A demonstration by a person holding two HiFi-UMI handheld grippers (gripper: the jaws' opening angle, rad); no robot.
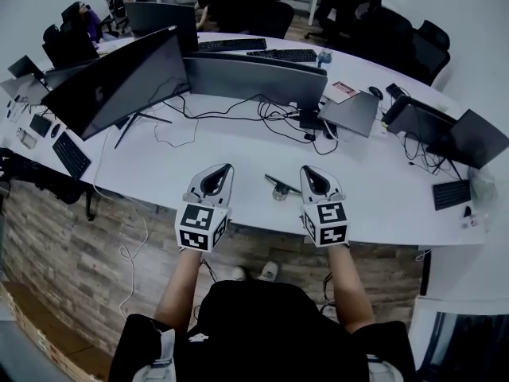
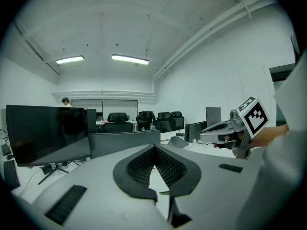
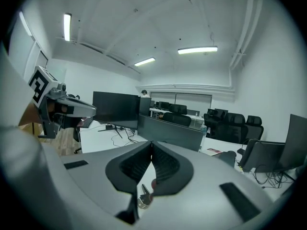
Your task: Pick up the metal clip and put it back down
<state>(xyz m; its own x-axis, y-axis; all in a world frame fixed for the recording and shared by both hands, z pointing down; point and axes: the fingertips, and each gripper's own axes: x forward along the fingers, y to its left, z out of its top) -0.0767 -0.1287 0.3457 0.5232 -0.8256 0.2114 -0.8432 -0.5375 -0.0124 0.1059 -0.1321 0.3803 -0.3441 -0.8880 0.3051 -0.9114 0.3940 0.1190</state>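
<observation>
Both grippers are held side by side over the near edge of the long white desk [image 1: 374, 185], each with its marker cube turned toward the person. The left gripper [image 1: 227, 167] is seen with its jaws pressed together at the tips. Nothing is pinched between them, and only the pale desk surface shows through the gap behind the pads. The right gripper [image 1: 307, 168] is closed in the same way, tips meeting, with nothing gripped.

The metal clip [image 1: 280, 188] lies on the desk between the two grippers, nearer the right one, and is held by neither. In the right gripper view it is glimpsed lower down, through the opening behind the closed tips, as a small shiny piece.

Farther along the desk a large dark monitor [image 1: 119, 82] stands at the left, and a second screen [image 1: 254, 82] is seen from behind at the middle. Black cables [image 1: 278, 118] trail across the surface between them. A keyboard [image 1: 71, 154] lies at the near left. Black office chairs [image 1: 254, 2] are ranged at the far side, and a wood-patterned floor [image 1: 71, 269] shows beneath the desk edge.
</observation>
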